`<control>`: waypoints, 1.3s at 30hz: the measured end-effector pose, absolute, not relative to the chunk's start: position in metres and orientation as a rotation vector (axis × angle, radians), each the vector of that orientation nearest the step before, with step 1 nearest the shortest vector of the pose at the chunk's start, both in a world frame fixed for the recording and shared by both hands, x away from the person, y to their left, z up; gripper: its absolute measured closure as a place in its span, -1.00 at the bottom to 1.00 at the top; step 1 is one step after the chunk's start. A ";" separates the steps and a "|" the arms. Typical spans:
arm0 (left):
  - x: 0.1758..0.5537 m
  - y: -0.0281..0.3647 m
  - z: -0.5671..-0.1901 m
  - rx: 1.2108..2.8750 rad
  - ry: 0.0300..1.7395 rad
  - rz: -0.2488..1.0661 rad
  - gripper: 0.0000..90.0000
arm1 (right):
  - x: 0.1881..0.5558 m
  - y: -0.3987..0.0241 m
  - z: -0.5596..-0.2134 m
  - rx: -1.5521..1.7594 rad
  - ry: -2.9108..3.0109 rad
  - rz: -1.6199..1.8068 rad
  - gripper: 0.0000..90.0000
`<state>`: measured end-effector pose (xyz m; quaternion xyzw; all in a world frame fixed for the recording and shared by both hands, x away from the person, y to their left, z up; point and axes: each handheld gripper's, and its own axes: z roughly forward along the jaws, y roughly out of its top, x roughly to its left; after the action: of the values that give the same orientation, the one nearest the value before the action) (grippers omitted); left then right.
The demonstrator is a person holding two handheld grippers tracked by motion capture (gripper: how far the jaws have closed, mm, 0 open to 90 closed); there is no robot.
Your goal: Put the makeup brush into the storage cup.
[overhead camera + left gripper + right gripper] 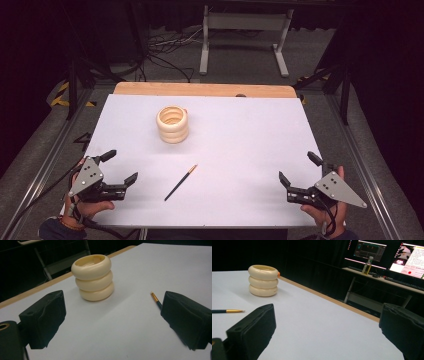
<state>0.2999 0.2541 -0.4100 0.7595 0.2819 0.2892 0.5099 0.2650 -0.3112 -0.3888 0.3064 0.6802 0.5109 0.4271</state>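
The ringed holder [173,125] was cream, the pencil [180,183] black with a gold band and pale tip, the tabletop [240,150] white with a light wooden far edge, both grippers' fingers [42,317] matte black

A white-topped bench [240,130] with a wooden far edge carries a cream ribbed pot [173,124] standing upright and, well apart, a dark pencil [180,182] lying flat.
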 end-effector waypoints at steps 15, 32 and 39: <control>0.302 0.245 -0.406 1.863 0.643 0.663 -0.77 | 0.267 -0.305 -0.390 0.757 1.733 1.218 -0.96; 0.319 0.191 -0.397 1.991 0.629 0.575 -0.74 | 0.273 -0.298 -0.399 0.770 1.806 1.092 -0.94; 0.330 0.170 -0.393 2.067 0.641 0.486 -0.68 | 0.275 -0.297 -0.402 0.769 1.822 1.054 -0.94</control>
<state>0.3304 0.1700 -0.3929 0.8342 0.2586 0.1961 0.4458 0.2754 -0.2968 -0.4019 0.3090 0.7321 0.4232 0.4352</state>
